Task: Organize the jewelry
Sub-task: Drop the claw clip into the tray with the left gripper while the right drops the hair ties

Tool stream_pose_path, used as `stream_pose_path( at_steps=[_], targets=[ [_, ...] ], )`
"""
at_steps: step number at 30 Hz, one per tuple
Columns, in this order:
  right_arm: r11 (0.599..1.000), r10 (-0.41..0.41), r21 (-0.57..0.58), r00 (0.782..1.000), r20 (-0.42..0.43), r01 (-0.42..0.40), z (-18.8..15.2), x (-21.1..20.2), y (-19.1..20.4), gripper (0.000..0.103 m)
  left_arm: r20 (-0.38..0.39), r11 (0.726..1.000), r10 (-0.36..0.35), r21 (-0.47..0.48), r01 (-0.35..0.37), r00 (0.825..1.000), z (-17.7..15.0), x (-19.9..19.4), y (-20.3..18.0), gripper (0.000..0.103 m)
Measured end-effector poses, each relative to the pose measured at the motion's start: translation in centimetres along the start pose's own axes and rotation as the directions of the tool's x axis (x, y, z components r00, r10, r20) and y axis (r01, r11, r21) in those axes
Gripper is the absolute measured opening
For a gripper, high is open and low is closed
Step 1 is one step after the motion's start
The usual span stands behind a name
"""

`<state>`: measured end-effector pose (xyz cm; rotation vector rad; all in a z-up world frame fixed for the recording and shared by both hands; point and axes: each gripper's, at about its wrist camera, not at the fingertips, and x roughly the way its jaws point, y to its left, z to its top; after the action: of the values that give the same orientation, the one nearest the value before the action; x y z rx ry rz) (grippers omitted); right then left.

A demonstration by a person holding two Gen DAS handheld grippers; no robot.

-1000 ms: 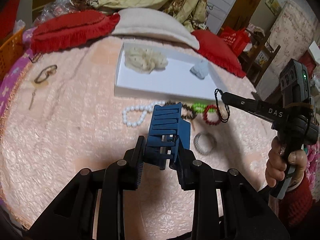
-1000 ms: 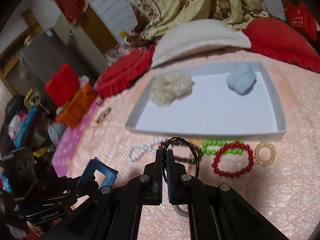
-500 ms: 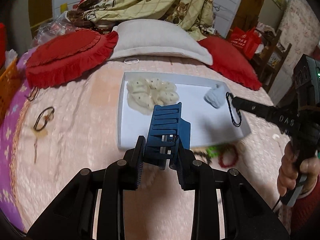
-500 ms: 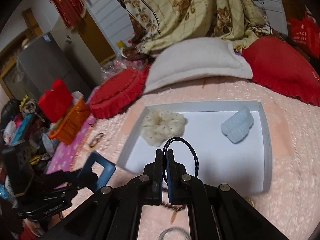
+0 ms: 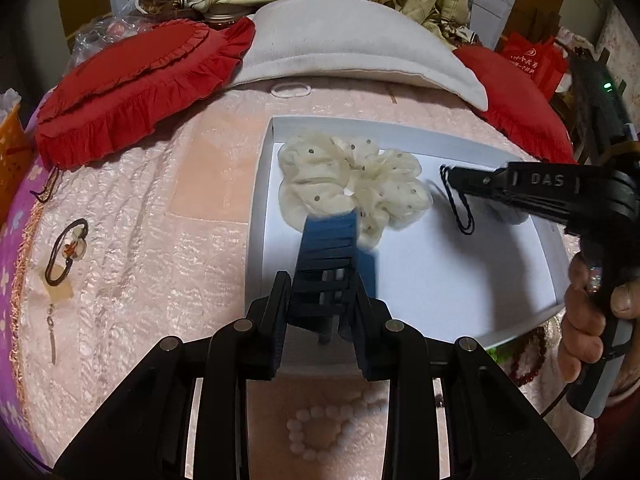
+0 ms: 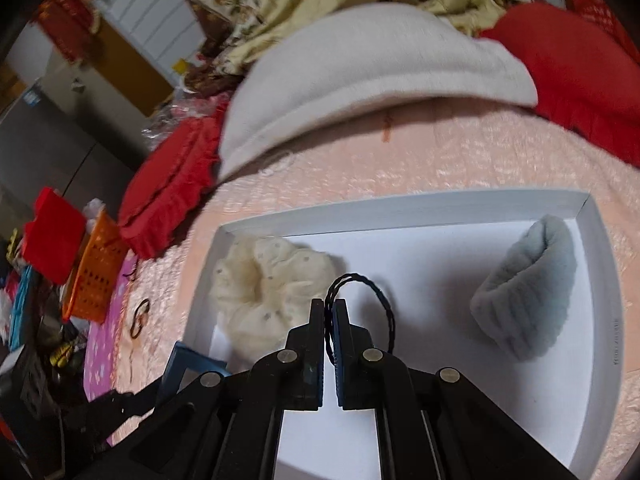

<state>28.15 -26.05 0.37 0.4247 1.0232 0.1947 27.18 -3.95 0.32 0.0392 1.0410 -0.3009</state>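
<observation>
My left gripper (image 5: 320, 280) is shut on a blue hair claw clip (image 5: 330, 256), held above the near left part of the white tray (image 5: 256, 216). A cream dotted scrunchie (image 5: 348, 176) lies in the tray's far left corner, just beyond the clip. My right gripper (image 6: 329, 304) is shut on a thin black twisted hair tie (image 6: 360, 288) that loops up over the tray floor; the same gripper (image 5: 450, 178) enters the left wrist view from the right. A pale blue fluffy scrunchie (image 6: 528, 296) rests at the tray's right side.
The tray sits on a pink bedspread (image 5: 160, 220). A white bead bracelet (image 5: 316, 432) and dark red beads (image 5: 528, 360) lie near its front edge. A brown hair tie (image 5: 66, 252) lies far left. Red cushions (image 5: 132, 88) and a white pillow (image 5: 352, 48) line the back.
Both grippers have moved forward from the loose beads to over the tray, keeping the clip and the black hair tie. The tray now looms larger in both views.
</observation>
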Motion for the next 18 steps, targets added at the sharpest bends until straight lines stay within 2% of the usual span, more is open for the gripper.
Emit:
stream_pose_path(
  at_steps=[4, 6, 8, 10, 11, 15, 18],
  targets=[
    [0.999, -0.006, 0.037, 1.0, -0.011, 0.007, 0.1, 0.8, -0.8, 0.003, 0.009, 1.0, -0.024, -0.009, 0.024, 1.0, 0.2, 0.0, 0.4, 0.03],
    [0.999, -0.005, 0.034, 1.0, -0.012, 0.006, 0.2, 0.9, -1.0, 0.004, 0.018, 0.999, -0.037, -0.019, 0.037, 0.999, 0.2, -0.2, 0.7, 0.036],
    [0.999, 0.0, 0.032, 1.0, -0.009, 0.0, 0.2, 0.8, -1.0, 0.009, 0.034, 0.998, -0.059, -0.036, 0.06, 0.998, 0.3, -0.7, 1.0, 0.04],
    [0.999, 0.006, 0.032, 1.0, 0.002, -0.006, 0.2, 0.5, -0.9, 0.033, 0.049, 0.996, -0.073, -0.05, 0.075, 0.996, 0.2, -1.4, 1.2, 0.04],
    [1.0, 0.004, 0.031, 1.0, 0.009, -0.004, 0.2, 0.4, -0.8, 0.037, 0.054, 0.995, -0.078, -0.058, 0.081, 0.996, 0.2, -1.9, 1.3, 0.04],
    [1.0, 0.003, 0.024, 1.0, 0.029, -0.004, -0.1, -1.0, -0.4, 0.038, 0.092, 0.996, -0.063, -0.052, 0.068, 0.994, -0.3, -4.4, 1.0, 0.04],
    [1.0, 0.006, 0.0, 0.999, 0.048, -0.006, -1.3, -3.3, 0.0, 0.038, 0.128, 1.0, -0.002, -0.015, 0.004, 0.992, -1.4, -6.8, 0.7, 0.04]
  ],
)
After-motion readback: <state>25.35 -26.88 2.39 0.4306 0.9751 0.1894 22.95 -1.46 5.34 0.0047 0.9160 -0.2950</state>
